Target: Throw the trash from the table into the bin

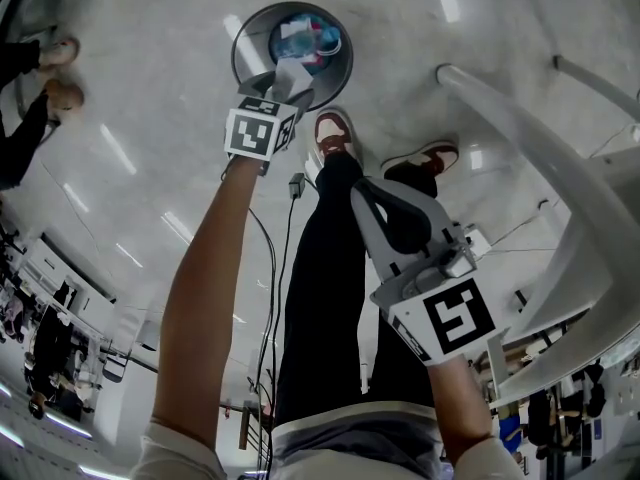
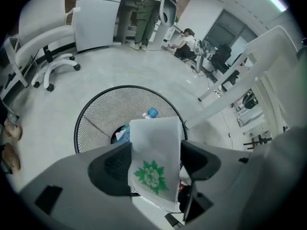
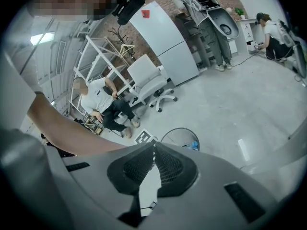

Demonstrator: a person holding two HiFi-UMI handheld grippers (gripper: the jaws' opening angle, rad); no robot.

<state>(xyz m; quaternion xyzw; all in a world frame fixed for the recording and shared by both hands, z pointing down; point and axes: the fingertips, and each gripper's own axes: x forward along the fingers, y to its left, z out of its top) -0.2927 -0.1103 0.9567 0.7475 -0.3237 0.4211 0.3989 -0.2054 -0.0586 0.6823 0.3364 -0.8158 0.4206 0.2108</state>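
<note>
A round black wire-mesh bin [image 1: 250, 38] stands on the floor and holds a blue-capped bottle [image 2: 151, 113] and other trash. My left gripper [image 1: 284, 88] hangs just over the bin's near rim. It is shut on a white paper packet [image 2: 156, 152] with a green emblem, which sticks out over the bin [image 2: 98, 114]. My right gripper [image 1: 366, 194] is lower right, over the person's legs. Its black pads [image 3: 168, 164] are pressed together with nothing between them. In the right gripper view the bin [image 3: 178, 134] lies ahead, beside the left gripper's marker cube [image 3: 144, 137].
The person's shoes [image 1: 335, 133] stand right beside the bin, and a cable with a plug [image 1: 296, 184] lies on the floor. White table legs [image 1: 540, 128] rise at right. White office chairs [image 2: 43, 47] and several people are farther off.
</note>
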